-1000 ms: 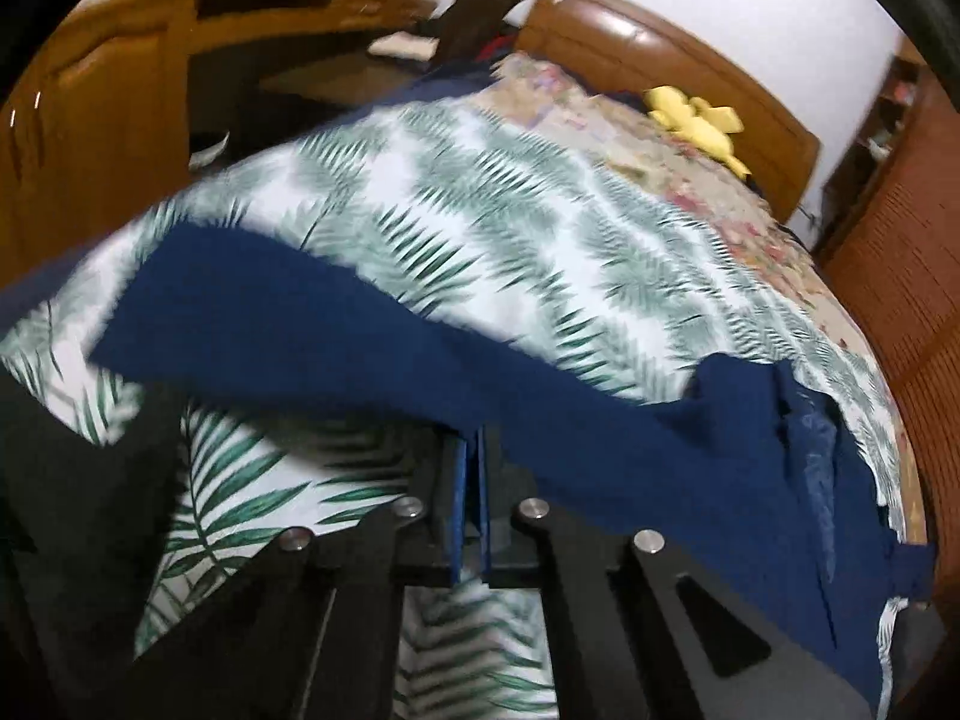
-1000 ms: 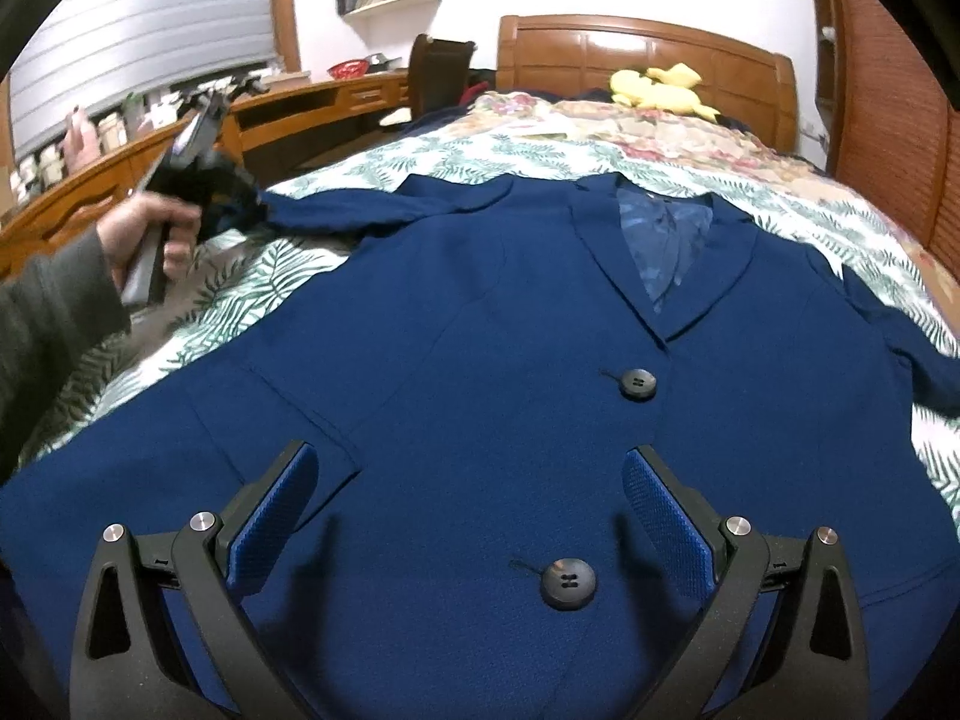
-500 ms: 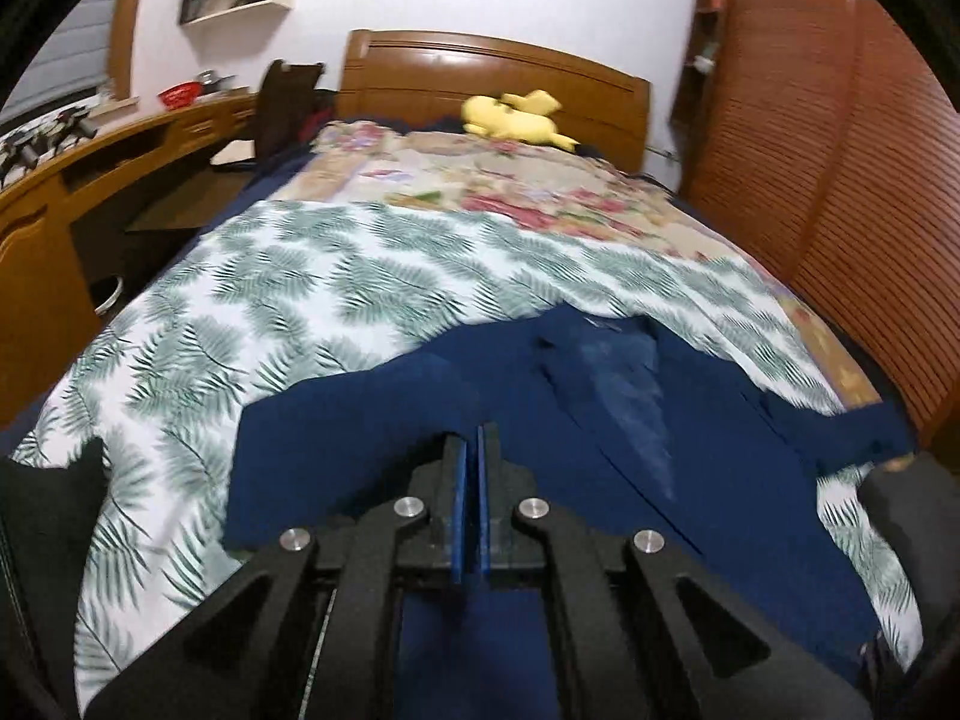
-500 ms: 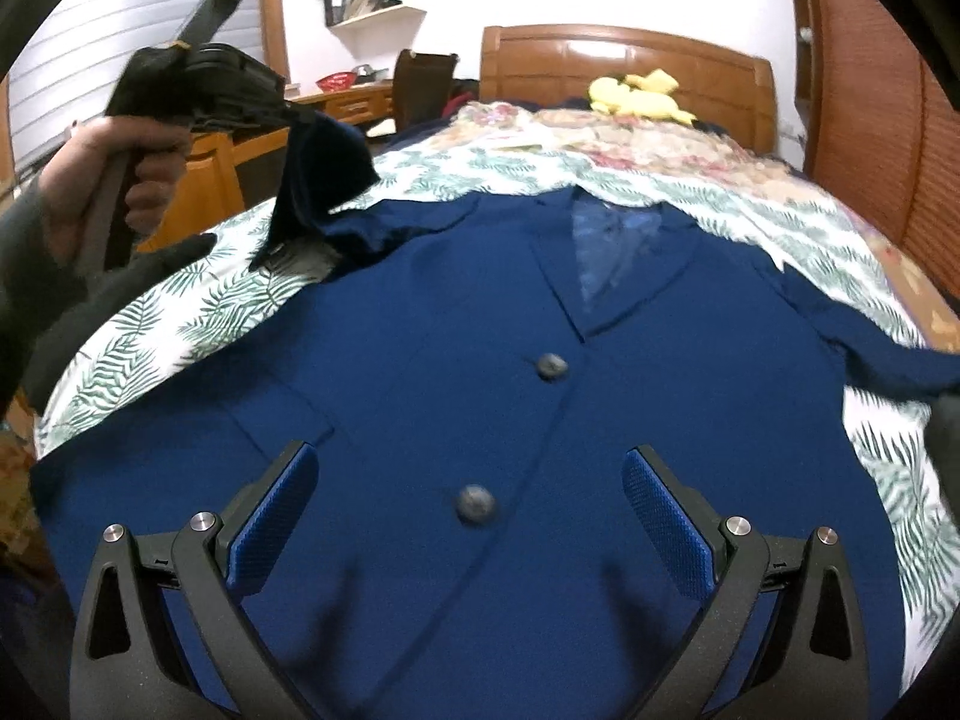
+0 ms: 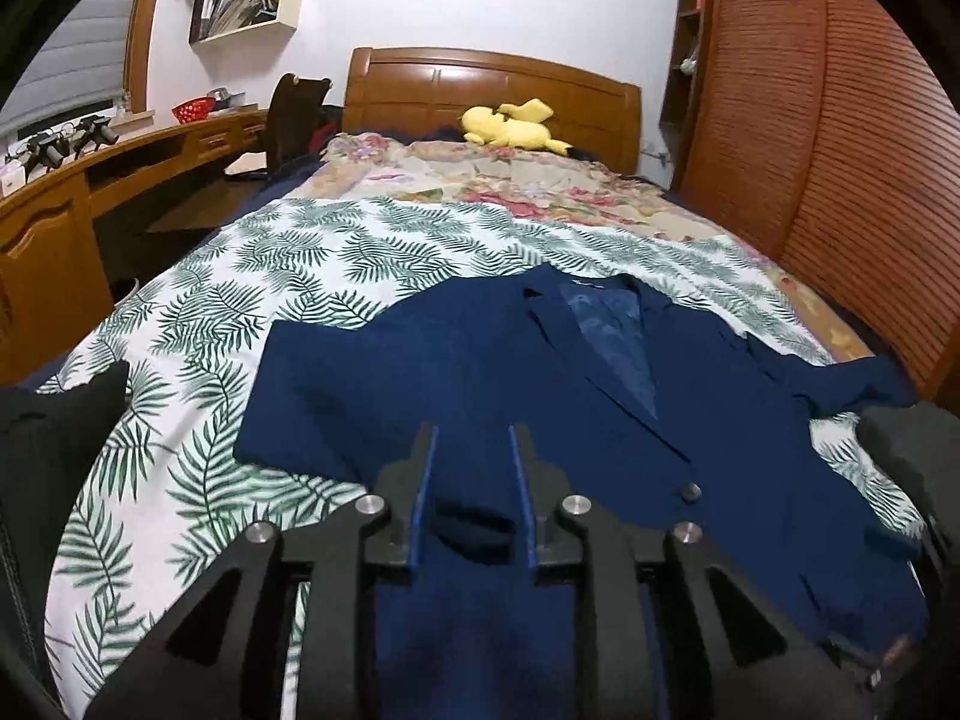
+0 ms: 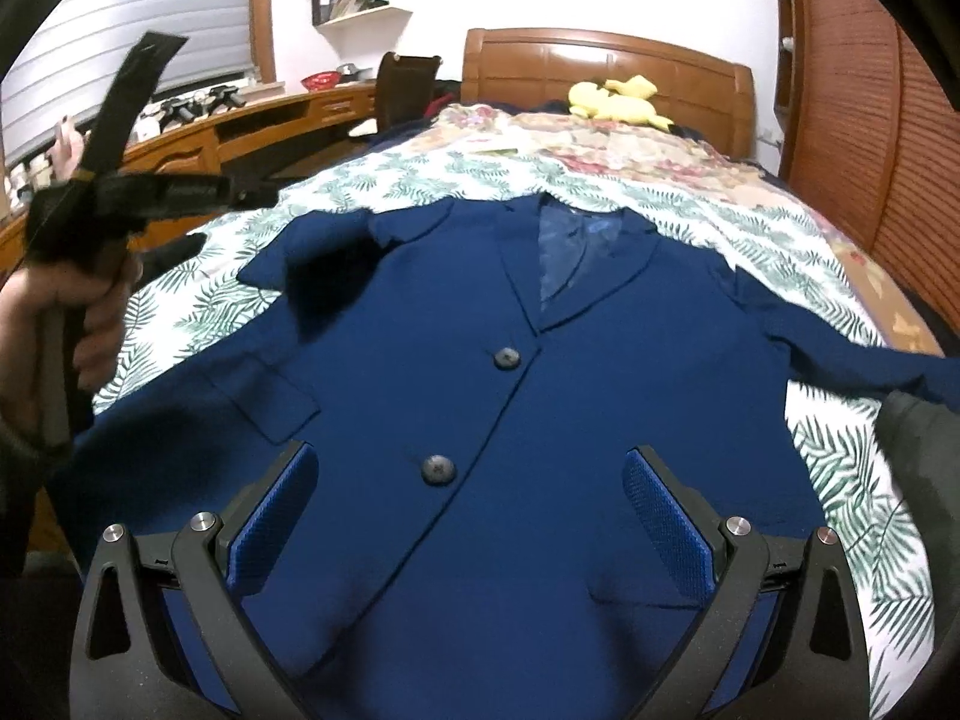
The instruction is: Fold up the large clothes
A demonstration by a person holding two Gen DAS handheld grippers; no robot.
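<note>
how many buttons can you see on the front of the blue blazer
2: an upper button just below the lapels and a lower button nearer the hem of the blazer. Others may be hidden.

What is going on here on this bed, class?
A person holding two grippers is folding a navy blazer spread face up on a fern-print bedspread. The left gripper, jaws open, has let go of the sleeve, which now lies folded in over the jacket's side. The right gripper hovers wide open above the buttoned front, holding nothing.

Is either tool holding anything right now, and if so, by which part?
Nothing is held. The left tool is open above the blue jacket's sleeve, and the right tool is open over its front.
</note>
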